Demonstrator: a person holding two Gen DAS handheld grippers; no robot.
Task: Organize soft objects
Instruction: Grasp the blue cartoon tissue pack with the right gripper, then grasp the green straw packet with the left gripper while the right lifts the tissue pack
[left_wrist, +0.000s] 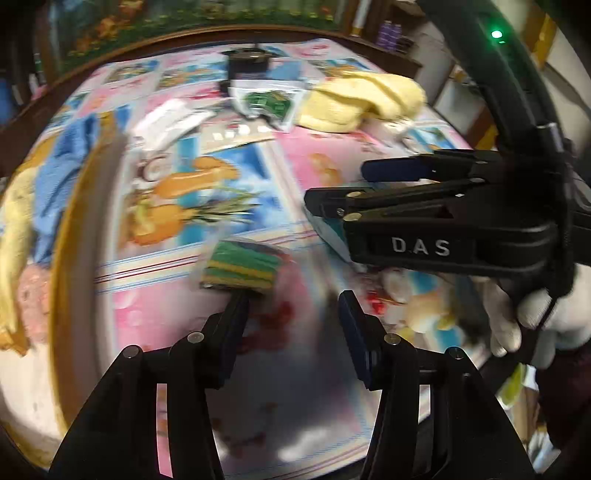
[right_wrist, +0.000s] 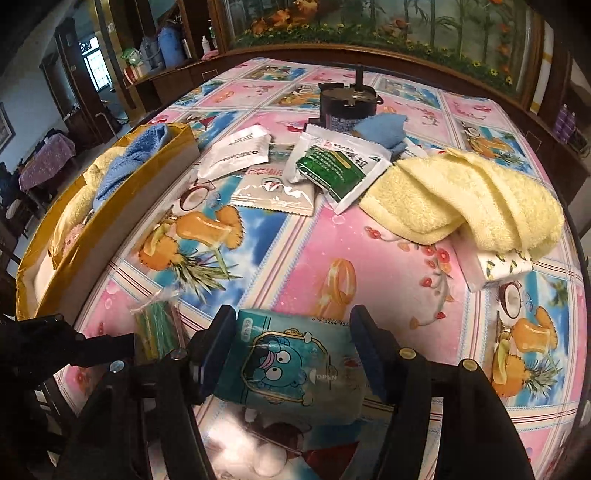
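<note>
The table (right_wrist: 369, 236), under a bright cartoon fruit cloth, fills both views below the two claws. Far to the left of the right gripper (right_wrist: 291, 354) stands the gold-rimmed tray (right_wrist: 110, 206), already holding a blue cloth (right_wrist: 129, 162) and yellow fabric; in the left wrist view the same tray (left_wrist: 79, 221) curves up the left side, blurred. Ahead and to the right of the right gripper lies the folded yellow towel (right_wrist: 465, 199), with a small flowered tissue pack (right_wrist: 506, 266) tucked just under its near edge. Straight ahead, well apart from the claw, are the green-and-white sachet (right_wrist: 332, 170), a white pouch (right_wrist: 236, 155), a flat silvery packet (right_wrist: 277, 195), a second blue cloth (right_wrist: 380, 127) and a dark motor (right_wrist: 343, 107) behind them.

The teal tissue pack (right_wrist: 291, 373) with a cartoon face sits right between the right gripper's fingers (right_wrist: 369, 354): the jaws stand at a middling width, the left pad close against the pack's edge, the right pad with a slight gap, so they bracket it without a visible squeeze. A bag of cotton balls (right_wrist: 258, 454) lies beneath.

The left gripper (left_wrist: 291, 332) is at a moderate width with nothing between its fingers. The small bag of green and yellow strips (left_wrist: 242, 267) lies just ahead of its left fingertip, close to it; blur hides whether they touch.
</note>
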